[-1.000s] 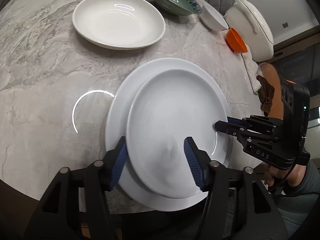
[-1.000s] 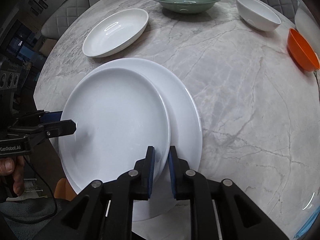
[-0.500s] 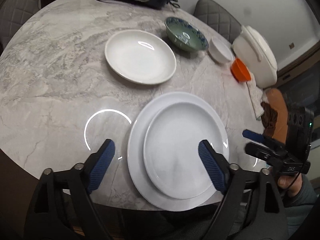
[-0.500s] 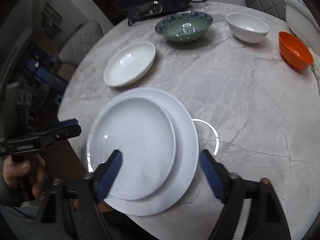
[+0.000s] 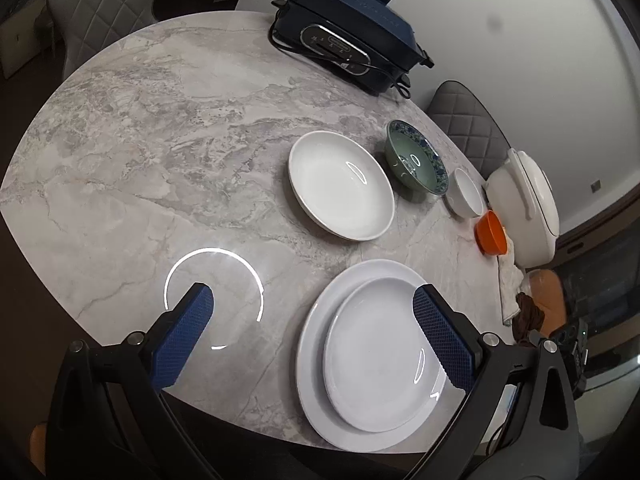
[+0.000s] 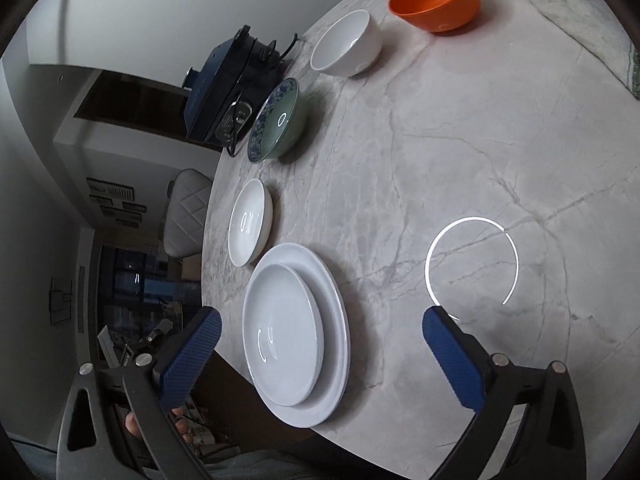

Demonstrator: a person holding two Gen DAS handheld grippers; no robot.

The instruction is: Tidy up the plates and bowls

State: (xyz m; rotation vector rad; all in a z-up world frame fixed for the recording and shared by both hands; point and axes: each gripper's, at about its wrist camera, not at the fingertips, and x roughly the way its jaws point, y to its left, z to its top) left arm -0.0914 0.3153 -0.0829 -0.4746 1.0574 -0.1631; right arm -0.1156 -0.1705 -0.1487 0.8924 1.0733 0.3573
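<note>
Left tool (image 5: pixel 312 340) opening wide, right tool (image 6: pixel 320 344) fully spread, both empty. Small plate (image 5: pixel 384 360) flat on large plate (image 5: pixel 316 360), round, no long axis, on worktop (image 5: pixel 160 160).

I'm at a round grey marble table (image 5: pixel 168 148) with a ring light's glare (image 5: pixel 214 296) on the top. Quilted grey chairs (image 5: pixel 466 120) sit around it, another (image 5: pixel 100 4) at the far left. Plain white wall (image 5: pixel 500 20) behind. A dark window (image 6: pixel 132 284) shows past the edge, and framed pictures (image 6: pixel 114 204) hang on the side wall.
</note>
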